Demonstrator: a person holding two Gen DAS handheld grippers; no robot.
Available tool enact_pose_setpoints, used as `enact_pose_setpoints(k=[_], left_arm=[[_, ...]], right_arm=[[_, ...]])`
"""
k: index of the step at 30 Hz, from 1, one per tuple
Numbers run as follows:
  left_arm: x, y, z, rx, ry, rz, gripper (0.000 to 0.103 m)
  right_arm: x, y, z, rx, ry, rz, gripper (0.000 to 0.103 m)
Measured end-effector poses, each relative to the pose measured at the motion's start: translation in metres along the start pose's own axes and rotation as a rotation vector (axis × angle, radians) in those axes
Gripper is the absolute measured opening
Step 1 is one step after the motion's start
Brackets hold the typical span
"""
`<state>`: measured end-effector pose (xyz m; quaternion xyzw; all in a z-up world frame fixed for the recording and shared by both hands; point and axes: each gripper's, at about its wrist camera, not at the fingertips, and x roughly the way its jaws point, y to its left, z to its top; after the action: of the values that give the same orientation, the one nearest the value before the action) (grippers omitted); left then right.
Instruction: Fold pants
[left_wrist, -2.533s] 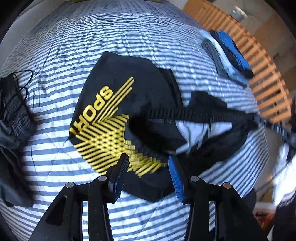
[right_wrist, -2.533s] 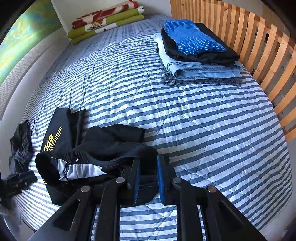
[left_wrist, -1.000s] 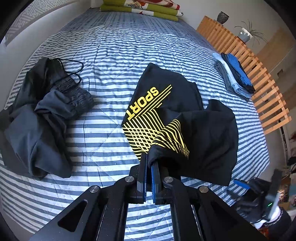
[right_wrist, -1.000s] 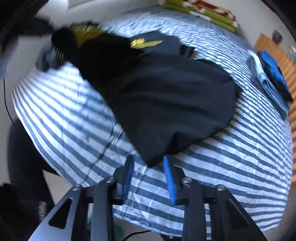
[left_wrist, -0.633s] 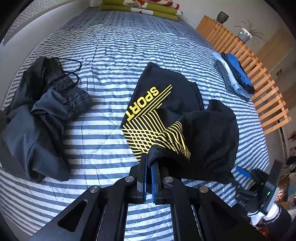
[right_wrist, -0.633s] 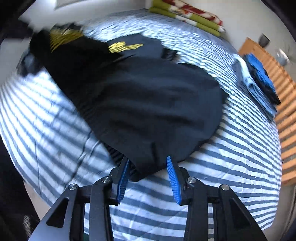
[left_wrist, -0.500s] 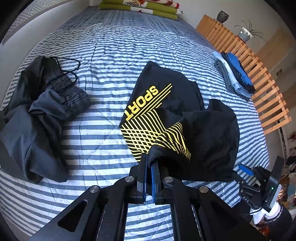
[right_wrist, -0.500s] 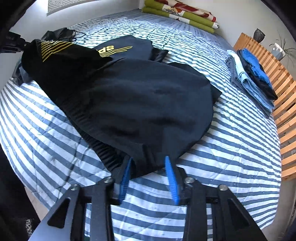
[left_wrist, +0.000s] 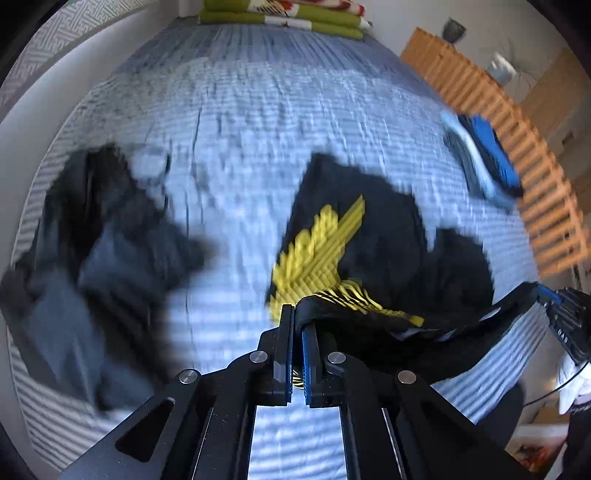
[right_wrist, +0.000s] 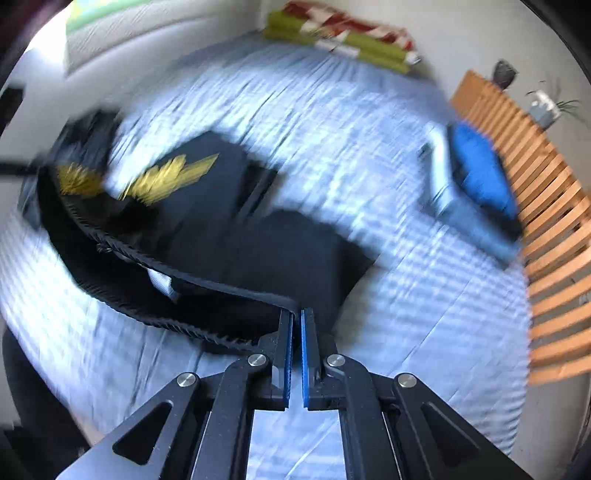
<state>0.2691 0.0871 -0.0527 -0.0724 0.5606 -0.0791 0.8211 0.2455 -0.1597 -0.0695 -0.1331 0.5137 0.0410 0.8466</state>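
Note:
Black pants (left_wrist: 388, 236) with a yellow print (left_wrist: 314, 254) hang over the striped bed (left_wrist: 258, 122), legs trailing on the cover. My left gripper (left_wrist: 298, 314) is shut on one end of the elastic waistband (left_wrist: 332, 306). My right gripper (right_wrist: 296, 317) is shut on the other end of the waistband (right_wrist: 192, 273), which stretches left towards the left gripper. The pants (right_wrist: 288, 251) and their print (right_wrist: 170, 177) are blurred by motion in the right wrist view. My right gripper (left_wrist: 546, 295) shows at the far right edge of the left wrist view.
A crumpled dark grey garment (left_wrist: 92, 258) lies on the left of the bed. A stack of folded clothes (right_wrist: 472, 184) with a blue top piece sits near the wooden slatted footboard (right_wrist: 546, 229). Folded green and red blankets (right_wrist: 340, 40) lie at the far end.
My right gripper has shut on the waistband. Both grippers have lifted and pulled the waistband taut between them. Both views now blur with motion.

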Motion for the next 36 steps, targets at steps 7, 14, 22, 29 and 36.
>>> enact_pose_setpoints(k=[7, 14, 22, 29, 36], left_arm=[[-0.07, -0.038, 0.178, -0.031, -0.241, -0.008, 0.003], [-0.226, -0.075, 0.185, 0.079, -0.506, 0.007, 0.003], [-0.152, -0.076, 0.01, 0.193, -0.281, 0.097, 0.003], [0.004, -0.05, -0.144, 0.154, 0.101, 0.053, 0.003], [0.045, -0.036, -0.181, 0.123, 0.202, 0.027, 0.011]], right_arm=[[-0.05, -0.083, 0.21, 0.161, -0.214, -0.209, 0.003], [-0.197, -0.097, 0.224, 0.181, -0.486, -0.251, 0.003], [-0.164, -0.044, 0.077, 0.093, -0.329, -0.146, 0.003], [-0.023, 0.024, -0.087, 0.051, 0.083, 0.008, 0.003], [0.016, 0.054, -0.138, -0.033, 0.227, 0.025, 0.007]])
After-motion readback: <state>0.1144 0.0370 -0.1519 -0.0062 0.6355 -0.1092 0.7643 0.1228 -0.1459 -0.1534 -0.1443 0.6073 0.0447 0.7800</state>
